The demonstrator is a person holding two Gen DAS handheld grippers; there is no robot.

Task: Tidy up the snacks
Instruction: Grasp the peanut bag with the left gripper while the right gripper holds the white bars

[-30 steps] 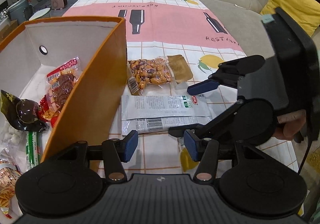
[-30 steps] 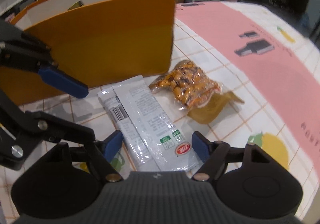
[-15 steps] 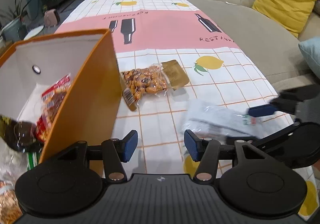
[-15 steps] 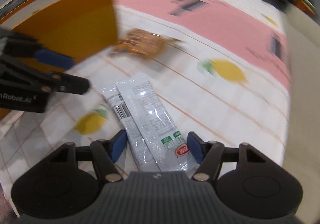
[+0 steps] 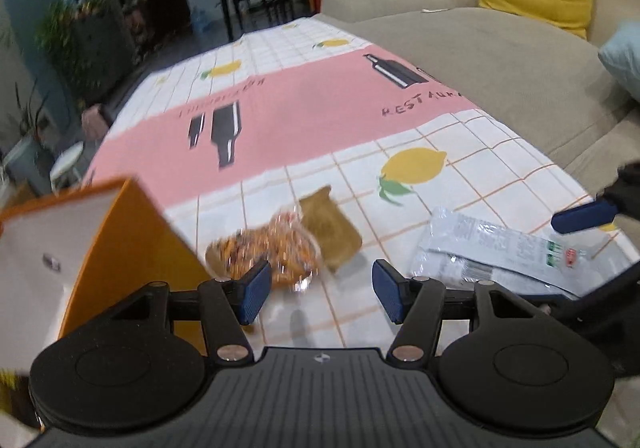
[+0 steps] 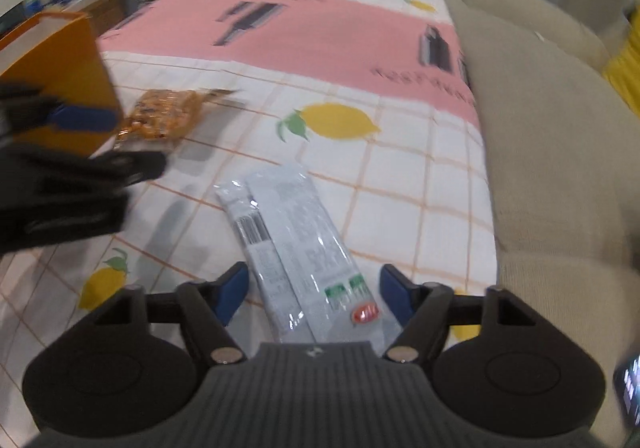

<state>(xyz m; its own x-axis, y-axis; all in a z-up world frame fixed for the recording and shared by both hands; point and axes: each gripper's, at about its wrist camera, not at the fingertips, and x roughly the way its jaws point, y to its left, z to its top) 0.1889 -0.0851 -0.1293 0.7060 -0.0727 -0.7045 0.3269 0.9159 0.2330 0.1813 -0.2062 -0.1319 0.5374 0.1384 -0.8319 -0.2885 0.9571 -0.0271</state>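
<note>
Right gripper [image 6: 312,294], jaws opening, has dragged the white twin packet [image 6: 296,248] away from the orange box [image 6: 60,88], now at ten o'clock, leaving it unboxed; left gripper [image 5: 318,290] hangs unclenched over the peanut pack [image 5: 276,252].

My left wrist camera looks down along its fingers, close over the checked lemon-print tablecloth [image 5: 460,136], orange cardboard box [image 5: 132,232] at left. My right wrist camera looks steeply down from nearby. Both share the silver-white snack packets [image 6: 296,244].
</note>
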